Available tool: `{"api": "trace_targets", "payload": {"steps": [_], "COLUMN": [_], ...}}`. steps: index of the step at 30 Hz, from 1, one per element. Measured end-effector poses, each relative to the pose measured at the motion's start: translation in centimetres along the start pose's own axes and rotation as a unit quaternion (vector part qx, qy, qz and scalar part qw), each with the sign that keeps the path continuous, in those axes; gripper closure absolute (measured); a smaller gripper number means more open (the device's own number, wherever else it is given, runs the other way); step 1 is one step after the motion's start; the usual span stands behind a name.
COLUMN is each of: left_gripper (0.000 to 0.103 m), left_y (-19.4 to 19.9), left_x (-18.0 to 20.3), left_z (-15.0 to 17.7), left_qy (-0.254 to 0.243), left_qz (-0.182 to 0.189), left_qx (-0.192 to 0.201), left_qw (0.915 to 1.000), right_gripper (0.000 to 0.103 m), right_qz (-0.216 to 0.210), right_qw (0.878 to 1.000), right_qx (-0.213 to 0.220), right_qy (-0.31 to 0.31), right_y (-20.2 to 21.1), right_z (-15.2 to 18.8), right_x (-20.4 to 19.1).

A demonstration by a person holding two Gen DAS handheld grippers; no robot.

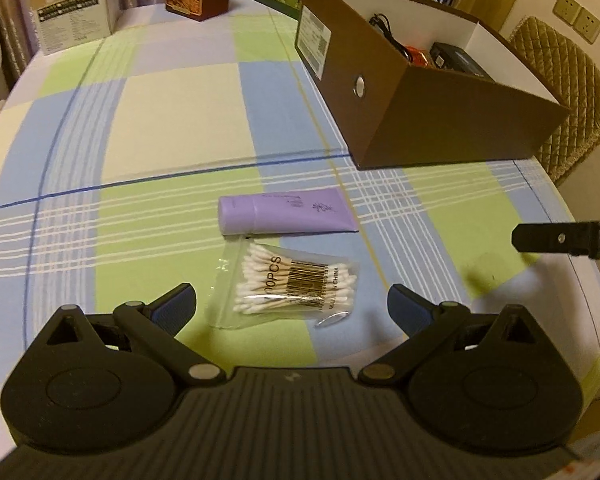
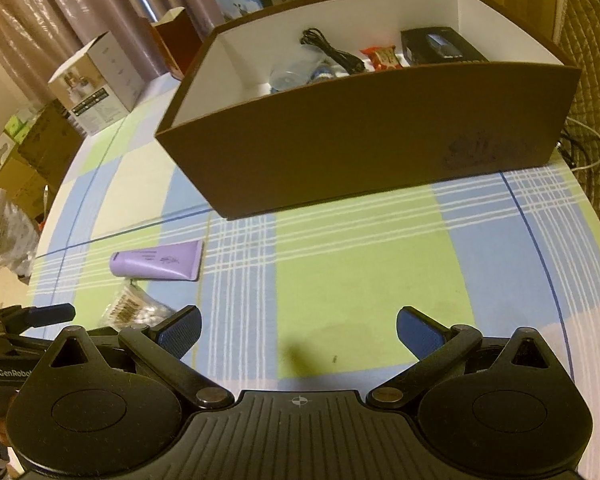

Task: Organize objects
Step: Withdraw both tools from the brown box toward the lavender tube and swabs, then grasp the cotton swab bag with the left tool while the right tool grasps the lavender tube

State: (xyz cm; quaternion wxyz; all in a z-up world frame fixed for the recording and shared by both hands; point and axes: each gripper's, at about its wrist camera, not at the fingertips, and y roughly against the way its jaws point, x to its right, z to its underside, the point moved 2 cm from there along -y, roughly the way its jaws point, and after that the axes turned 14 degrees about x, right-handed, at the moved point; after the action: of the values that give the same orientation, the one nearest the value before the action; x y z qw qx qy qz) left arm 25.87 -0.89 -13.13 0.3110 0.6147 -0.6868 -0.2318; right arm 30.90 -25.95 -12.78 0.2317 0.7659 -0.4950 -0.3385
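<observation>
Two things lie on the checked table [image 1: 172, 120]: a purple tube [image 1: 286, 213] and, just beside it, a clear bag of cotton swabs [image 1: 292, 286]. Above that bag hangs the left gripper [image 1: 292, 300], fingers spread wide and empty. Over bare cloth, the right gripper [image 2: 298, 328] is likewise spread, facing a brown box [image 2: 364, 132] holding a black cable [image 2: 332, 50], a snack packet [image 2: 386, 58] and a dark case [image 2: 440, 46].

Two low forward views, shared tablecloth [image 1: 172, 120].
</observation>
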Motion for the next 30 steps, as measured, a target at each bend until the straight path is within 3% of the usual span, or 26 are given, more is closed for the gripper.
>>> {"api": "trace_targets", "payload": {"steps": [7, 14, 19, 25, 30], "left_gripper": [0.004, 0.012, 0.033, 0.034, 0.034], "left_y": [-2.8, -5.0, -4.7, -3.4, -1.5], "left_x": [0.3, 0.0, 0.6, 0.1, -1.9], "left_z": [0.3, 0.5, 0.5, 0.8, 1.1], "left_qy": [-0.034, -0.057, -0.082, -0.084, -0.061], "left_qz": [0.012, 0.009, 0.01, -0.004, -0.034], "left_qx": [-0.016, -0.033, -0.02, -0.015, -0.01], "left_qw": [0.9992, 0.9978, 0.9964, 0.9963, 0.9975], "right_gripper": [0.002, 0.002, 0.002, 0.002, 0.002], "right_qz": [0.018, 0.03, 0.029, 0.006, -0.045], "right_qw": [1.0, 0.999, 0.999, 1.0, 0.998], "right_qx": [-0.009, -0.013, -0.019, -0.024, -0.01], "right_qy": [-0.014, -0.025, -0.026, -0.005, 0.045], "right_y": [-0.6, -1.0, -1.3, -2.1, -2.9], "right_z": [0.2, 0.1, 0.2, 0.1, 0.0], "right_x": [1.2, 2.2, 2.1, 0.5, -2.2]}}
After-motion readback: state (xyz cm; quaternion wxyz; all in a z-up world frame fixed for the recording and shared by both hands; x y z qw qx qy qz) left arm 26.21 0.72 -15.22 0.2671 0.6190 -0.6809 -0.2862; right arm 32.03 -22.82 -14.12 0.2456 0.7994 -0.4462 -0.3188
